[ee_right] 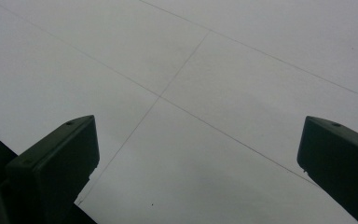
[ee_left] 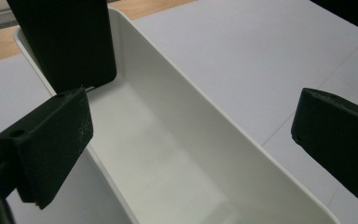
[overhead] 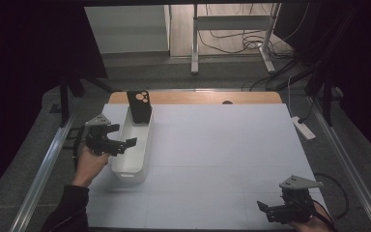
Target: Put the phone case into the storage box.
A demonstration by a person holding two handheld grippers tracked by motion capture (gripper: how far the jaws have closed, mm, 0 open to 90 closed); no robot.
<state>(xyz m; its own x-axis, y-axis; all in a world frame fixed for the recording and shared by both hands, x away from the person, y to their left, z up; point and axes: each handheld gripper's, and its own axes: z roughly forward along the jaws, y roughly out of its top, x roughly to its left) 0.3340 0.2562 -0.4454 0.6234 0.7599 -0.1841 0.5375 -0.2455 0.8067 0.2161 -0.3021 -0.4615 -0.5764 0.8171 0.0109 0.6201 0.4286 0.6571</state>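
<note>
A long white bin [overhead: 128, 173] stands at the left of the white mat. A black phone case [overhead: 139, 107] with round camera cut-outs stands upright in the bin's far end, leaning on the wall. My left gripper [overhead: 122, 137] hovers open over the bin's left wall near its middle. In the left gripper view, its jaws straddle the bin's inner wall [ee_left: 186, 102] with the black case [ee_left: 70, 37] ahead; the left gripper [ee_left: 193, 116] holds nothing. My right gripper [overhead: 269, 210] is open at the mat's near right corner. In its own view, the right gripper [ee_right: 198, 140] is over the bare mat.
The white mat [overhead: 212, 154] covers the table, with a wooden strip [overhead: 198, 97] at the far edge. Metal rails run along both sides. A white power strip [overhead: 303, 128] lies on the floor at right, and desk legs and cables stand beyond the table.
</note>
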